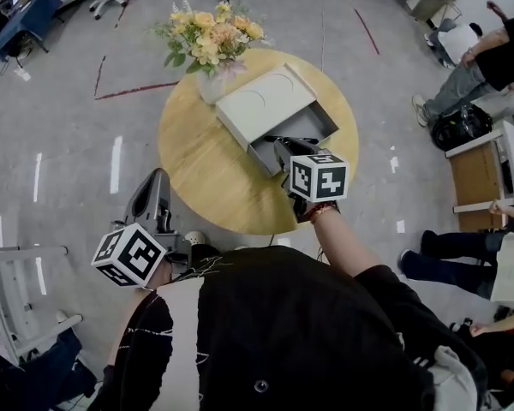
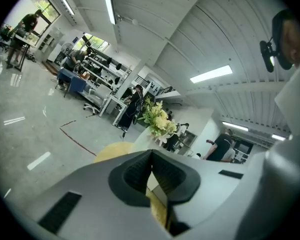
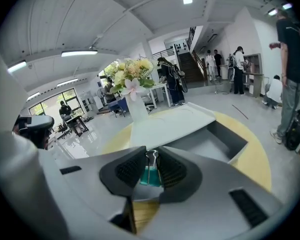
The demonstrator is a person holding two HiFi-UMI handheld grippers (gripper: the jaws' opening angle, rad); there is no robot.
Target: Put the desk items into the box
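My right gripper (image 3: 151,170) is shut on a teal binder clip (image 3: 150,175); its wire handles stick up between the pads. In the head view that gripper (image 1: 284,154) hovers over the near corner of the open grey box (image 1: 313,122) on the round wooden table (image 1: 197,169). The box's white lid (image 1: 261,98) is slid back toward the flowers, and a dark item lies inside near the gripper. My left gripper (image 1: 152,191) is held off the table's near left edge; its jaws (image 2: 151,173) are shut with nothing between them.
A vase of yellow and pink flowers (image 1: 210,39) stands at the table's far edge behind the lid. A grey chair (image 1: 17,298) is at the lower left. People sit and stand at the right (image 1: 488,58), next to a wooden cabinet (image 1: 475,178).
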